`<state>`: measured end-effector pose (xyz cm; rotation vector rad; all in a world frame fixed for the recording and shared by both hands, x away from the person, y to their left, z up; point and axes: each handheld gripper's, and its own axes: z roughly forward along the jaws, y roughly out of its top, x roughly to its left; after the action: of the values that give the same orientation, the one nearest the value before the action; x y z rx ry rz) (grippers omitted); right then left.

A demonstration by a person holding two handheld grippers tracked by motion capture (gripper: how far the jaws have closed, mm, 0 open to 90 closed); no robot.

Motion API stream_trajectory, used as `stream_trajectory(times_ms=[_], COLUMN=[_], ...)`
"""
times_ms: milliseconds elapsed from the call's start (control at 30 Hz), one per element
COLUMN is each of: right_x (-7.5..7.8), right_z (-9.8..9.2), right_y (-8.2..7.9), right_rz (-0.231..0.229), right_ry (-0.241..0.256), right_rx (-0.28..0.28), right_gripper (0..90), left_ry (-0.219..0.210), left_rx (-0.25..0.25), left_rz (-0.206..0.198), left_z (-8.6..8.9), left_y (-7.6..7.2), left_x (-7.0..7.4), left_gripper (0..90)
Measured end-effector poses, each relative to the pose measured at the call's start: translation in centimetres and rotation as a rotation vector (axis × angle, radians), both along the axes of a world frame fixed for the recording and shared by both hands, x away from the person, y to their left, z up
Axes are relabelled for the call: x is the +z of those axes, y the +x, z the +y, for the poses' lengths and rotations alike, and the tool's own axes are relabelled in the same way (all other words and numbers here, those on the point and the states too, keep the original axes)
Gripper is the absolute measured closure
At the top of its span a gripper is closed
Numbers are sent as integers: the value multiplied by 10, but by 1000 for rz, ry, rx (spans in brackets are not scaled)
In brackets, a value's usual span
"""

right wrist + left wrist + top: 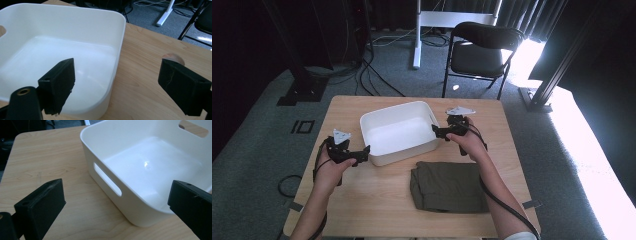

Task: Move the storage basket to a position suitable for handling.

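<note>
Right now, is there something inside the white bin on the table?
Nothing is visible inside the white bin: its bare floor shows in the high view and both gripper views. The folded olive cloth lies outside, on the table. The near wall hides a small strip of floor.

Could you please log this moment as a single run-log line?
left gripper: open, at white bin left wall | right gripper: open, at bin's right rim | bin: empty | folded olive cloth: on table, untouched
</note>
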<state>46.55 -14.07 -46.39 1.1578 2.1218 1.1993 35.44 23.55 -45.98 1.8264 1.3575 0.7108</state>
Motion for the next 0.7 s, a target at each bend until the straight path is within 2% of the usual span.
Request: stream_trajectory(times_ms=[67, 100, 133, 233, 267, 300, 333, 367, 467, 533, 567, 600, 633, 667, 700], right_x=[-1, -3, -4, -7, -10, -13, -14, -16, -18, -21, -21, -21, -22, -23, -23], right_z=[4, 7, 8, 12, 13, 15, 16, 17, 17, 16, 15, 15, 15, 13, 13], right_y=[4, 5, 6, 8, 8, 9, 9, 9, 9, 10, 10, 10, 10, 11, 11], right_rz=[8, 10, 5, 1, 2, 6, 5, 6, 11, 8, 3, 3, 6, 23, 23], right_ry=[-5, 0, 3, -7, -10, -34, -49, -55, -62, -76, -79, -79, -76, -71, -71], right_rx=[-8, -13, -23, -39, -38, -36, -36, -37, -44, -54, -61, -61, -64, -71, -71], right_gripper=[153, 155, 194, 232, 256, 295, 311, 326, 341, 386, 401, 401, 410, 450, 450], left_ry=[9, 2, -7, -19, -30, -36, -37, -15, -22, -1, -1, 1, 2, 11, 11], left_rx=[3, 17, 20, 27, 38, 39, 40, 35, 34, 30, 30, 31, 32, 26, 26], left_rz=[-12, -31, -33, -36, -40, -38, -27, -21, -20, -6, -6, -7, -9, -50, -50], left_z=[-1, -3, -3, -4, -5, -5, -7, -9, -11, -15, -15, -16, -17, -20, -20], left_y=[2, 3, 3, 5, 6, 7, 10, 11, 14, 17, 17, 18, 19, 18, 18], left_x=[0, 0, -1, -3, -4, -6, -9, -12, -16, -22, -22, -24, -25, -28, -28], left_gripper=[21, 21, 21, 22, 58, 112, 114, 148, 161, 178, 220, 220, 240, 320, 368])
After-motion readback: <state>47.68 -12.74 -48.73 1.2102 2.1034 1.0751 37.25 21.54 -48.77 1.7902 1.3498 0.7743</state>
